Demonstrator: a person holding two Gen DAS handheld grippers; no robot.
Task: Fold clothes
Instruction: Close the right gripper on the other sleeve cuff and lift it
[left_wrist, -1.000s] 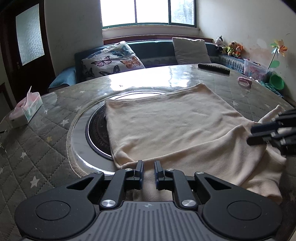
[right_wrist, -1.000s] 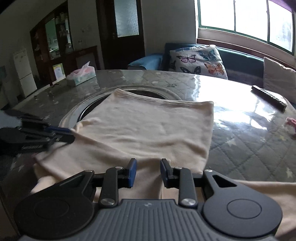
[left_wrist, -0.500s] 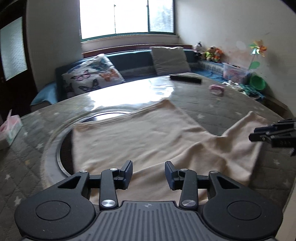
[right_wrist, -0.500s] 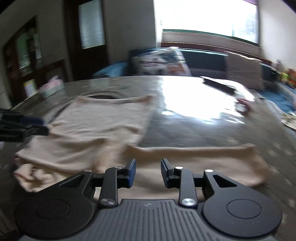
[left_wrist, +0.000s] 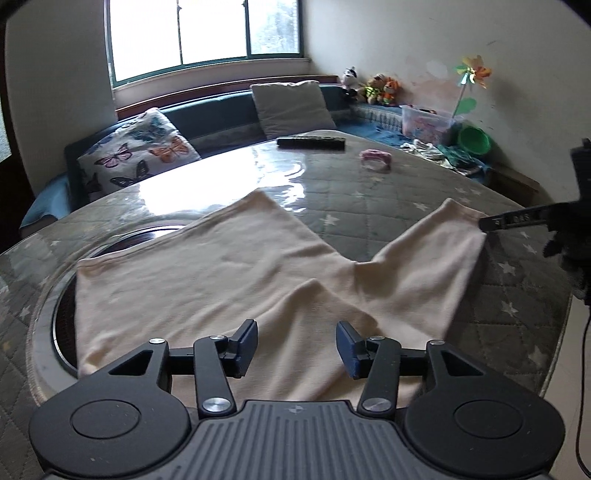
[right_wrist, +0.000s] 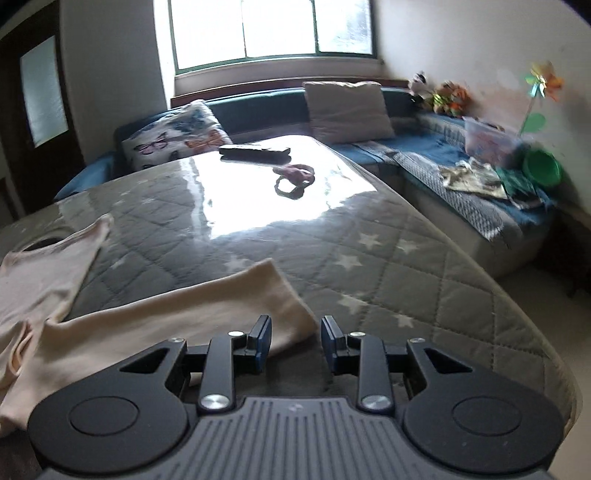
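Two parted tools (left_wrist: 296, 347) (right_wrist: 294, 343), cream garment (left_wrist: 221, 273) flat beneath, sleeve (right_wrist: 177, 317) by right tool.

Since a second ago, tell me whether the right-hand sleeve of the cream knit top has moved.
Yes. The sleeve, earlier bunched against the cream knit top's body, now lies stretched out rightward across the quilted table cover, with its cuff by the right gripper.

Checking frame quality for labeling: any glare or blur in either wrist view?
Left wrist: sharp; window glare on the glossy table top beyond the cream garment. Right wrist: larger blown-out glare patch, motion blur softening the pinwheel and stuffed toys.
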